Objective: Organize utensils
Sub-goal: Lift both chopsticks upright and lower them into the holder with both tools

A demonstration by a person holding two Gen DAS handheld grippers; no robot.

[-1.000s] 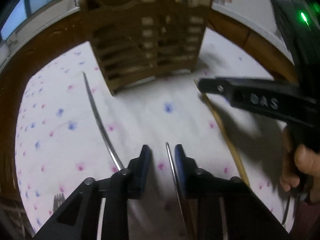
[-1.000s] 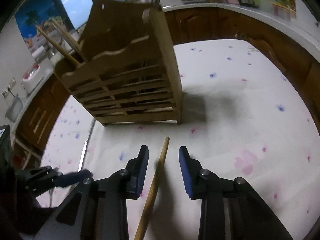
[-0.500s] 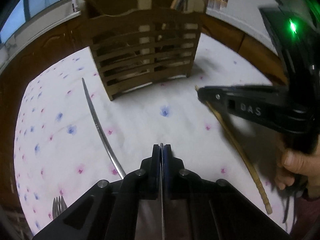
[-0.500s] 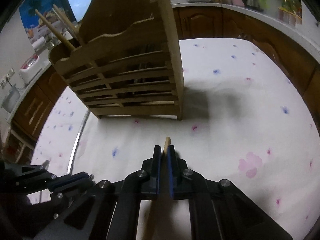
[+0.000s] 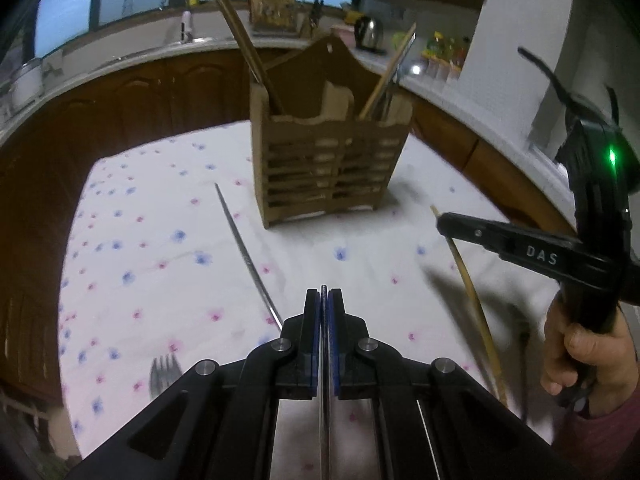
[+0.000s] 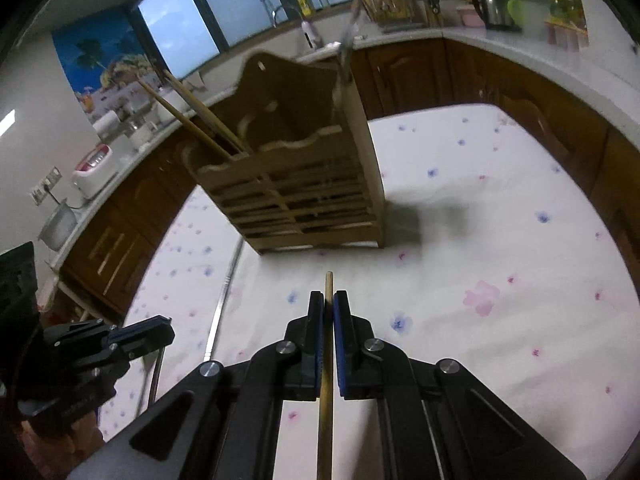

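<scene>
A metal chopstick (image 5: 323,360) was clamped in the left hand-held gripper (image 5: 323,300), a wooden chopstick (image 6: 327,344) in the right hand-held gripper (image 6: 328,300); ahead, the holder (image 5: 328,168) was part-filled, with a second metal chopstick (image 5: 246,252) and a fork (image 5: 162,372) left on the table (image 5: 160,280).

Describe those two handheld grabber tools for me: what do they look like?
Both are black plastic. The left gripper and right gripper have blue pads inside flat fingers and silver bolts at the joints. The right one's side reads DAS in white, has a green light and black cables. The hand wears a pink sleeve.
</scene>
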